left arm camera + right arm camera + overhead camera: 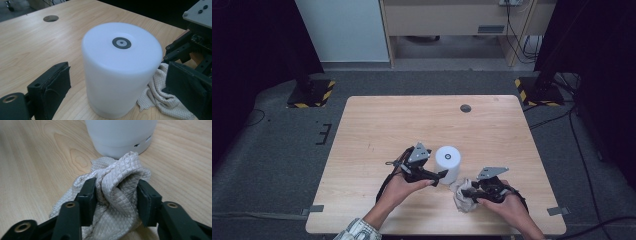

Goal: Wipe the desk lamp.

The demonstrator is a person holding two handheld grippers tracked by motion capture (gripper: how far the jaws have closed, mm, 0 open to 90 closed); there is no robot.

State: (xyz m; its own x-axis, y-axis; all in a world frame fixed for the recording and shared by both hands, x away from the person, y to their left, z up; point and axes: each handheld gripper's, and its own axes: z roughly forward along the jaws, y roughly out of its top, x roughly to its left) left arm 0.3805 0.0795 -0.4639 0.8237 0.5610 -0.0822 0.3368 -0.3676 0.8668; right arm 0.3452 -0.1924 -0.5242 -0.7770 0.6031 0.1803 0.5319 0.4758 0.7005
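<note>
A white cylinder with a small dark ring on its top stands upright near the front middle of the wooden table. My left gripper is open, and in the left gripper view its jaws straddle the cylinder with a small gap on each side. A beige quilted cloth lies bunched at the cylinder's base. My right gripper is shut on a fold of that cloth, just in front of the cylinder. The left gripper view shows the cloth beside the right gripper.
A round cable hole sits in the table's far half. On the floor behind the table stand two dark stands with yellow-and-black bases, one at the left and one at the right. Bare wood stretches left and beyond the cylinder.
</note>
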